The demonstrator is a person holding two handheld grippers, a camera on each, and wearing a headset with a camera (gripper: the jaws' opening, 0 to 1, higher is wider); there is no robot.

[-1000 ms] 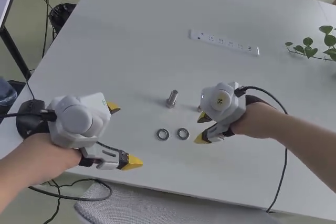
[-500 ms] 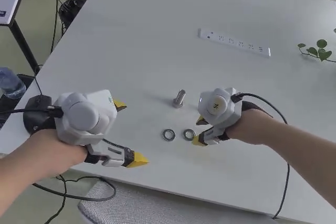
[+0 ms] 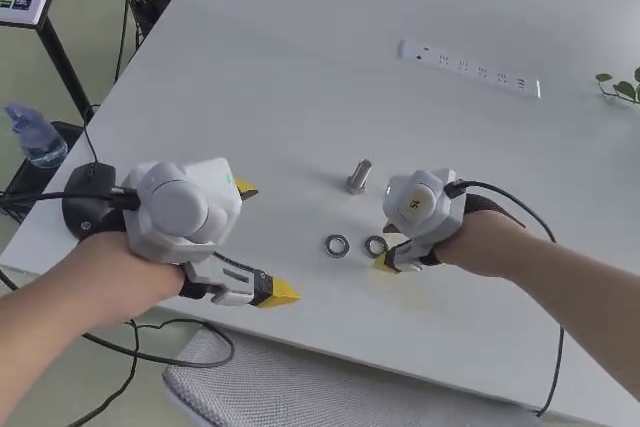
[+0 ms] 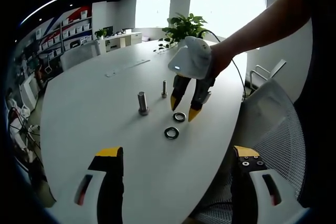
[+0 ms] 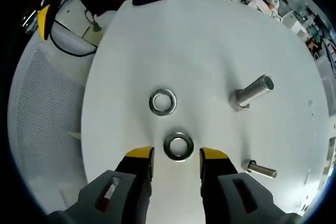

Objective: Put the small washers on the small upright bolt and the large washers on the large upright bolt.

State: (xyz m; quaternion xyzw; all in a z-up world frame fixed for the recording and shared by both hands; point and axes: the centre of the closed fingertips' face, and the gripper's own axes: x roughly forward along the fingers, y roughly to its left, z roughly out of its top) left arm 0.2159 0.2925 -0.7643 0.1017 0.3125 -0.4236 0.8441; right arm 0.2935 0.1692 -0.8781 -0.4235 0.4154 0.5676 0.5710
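Straddling the nearer washer (image 5: 178,146), the right gripper (image 3: 385,247) was held low over the white table (image 5: 210,35) with its jaws moderately apart. The washer lay flat just ahead of and between the two yellow tips, and a narrow strip of table showed on each side of it, so nothing was gripped. The second washer (image 5: 163,102) lay flat farther ahead of this gripper, slightly toward its left jaw and apart from the first. The large bolt (image 5: 252,92) stood upright on its head ahead of the right jaw and off to that side, with no washer on its shank. The small bolt (image 5: 261,170) stood close beside the right jaw, also bare. The left gripper (image 4: 177,153) was held over the table's near edge with its jaws spread wide and nothing between them. Both washers, both bolts and the right gripper lay ahead of it, well apart from its tips. Beyond the bolts, as seen from the left gripper, a power strip (image 4: 128,67) lay on the table — farther still stood a potted plant (image 4: 184,24).
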